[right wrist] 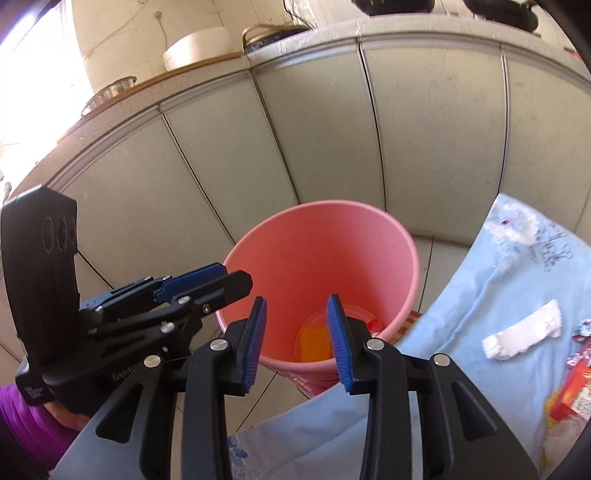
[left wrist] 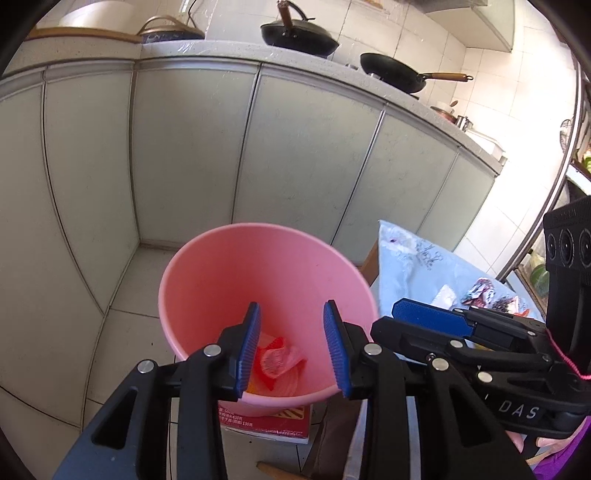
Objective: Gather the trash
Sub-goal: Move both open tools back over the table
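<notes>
Kitchen with grey cabinet doors (left wrist: 184,147) under a speckled bench (left wrist: 221,50) carrying dark pans (left wrist: 299,35). A pink bucket (left wrist: 221,280) stands on the tiled floor beside a cloth-covered surface (right wrist: 498,280). Both claws hang over its mouth: left claw (left wrist: 291,350) spread, nothing between the pads; right claw (right wrist: 297,341) likewise spread and empty. Red and orange wrappers (left wrist: 275,360) lie at the bucket's bottom. A white foam scrap (right wrist: 524,330) and more wrappers (right wrist: 576,387) lie on the cloth.

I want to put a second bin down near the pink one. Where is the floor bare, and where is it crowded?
Bare tiled floor lies left of the pink bin, bordered by the cabinet doors. Right of the bin it is crowded: the blue cloth holds a white foam piece and wrappers. A red box sits under the bin's near side.
</notes>
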The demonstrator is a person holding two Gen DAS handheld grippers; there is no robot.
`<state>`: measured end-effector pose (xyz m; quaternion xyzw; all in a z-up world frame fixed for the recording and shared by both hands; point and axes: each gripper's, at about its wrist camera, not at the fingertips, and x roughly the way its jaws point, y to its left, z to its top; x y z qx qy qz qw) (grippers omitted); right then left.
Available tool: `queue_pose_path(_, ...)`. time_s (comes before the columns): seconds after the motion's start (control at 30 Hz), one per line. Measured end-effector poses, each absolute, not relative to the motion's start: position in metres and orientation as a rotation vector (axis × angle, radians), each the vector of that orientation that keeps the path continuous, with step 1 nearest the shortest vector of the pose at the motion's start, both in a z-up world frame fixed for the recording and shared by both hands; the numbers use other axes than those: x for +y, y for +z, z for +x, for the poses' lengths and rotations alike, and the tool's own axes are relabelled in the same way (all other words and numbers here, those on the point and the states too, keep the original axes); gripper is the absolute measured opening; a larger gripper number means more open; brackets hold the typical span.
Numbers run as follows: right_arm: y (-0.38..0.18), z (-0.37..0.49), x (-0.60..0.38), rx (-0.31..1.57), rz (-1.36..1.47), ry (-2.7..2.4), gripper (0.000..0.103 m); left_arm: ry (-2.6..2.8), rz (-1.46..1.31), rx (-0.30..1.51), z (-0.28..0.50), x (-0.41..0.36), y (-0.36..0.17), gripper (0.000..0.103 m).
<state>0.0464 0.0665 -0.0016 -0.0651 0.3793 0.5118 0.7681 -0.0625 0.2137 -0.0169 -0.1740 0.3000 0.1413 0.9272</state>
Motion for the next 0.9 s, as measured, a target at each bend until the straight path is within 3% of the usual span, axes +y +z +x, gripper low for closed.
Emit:
queue_pose_path(0.47, 0.025, 0.019, -0.028, 0.637, -0.135, 0.931, 0.035, 0.133, -0.281, 0.514, -0.063, 0.153, 0.021, 0.034)
queue_pose_path(0.9, 0.019, 0.013, -0.165, 0.616, -0.04, 0.632, 0.035, -0.073, -0.209, 0.595, -0.035, 0.067, 0.014, 0.034)
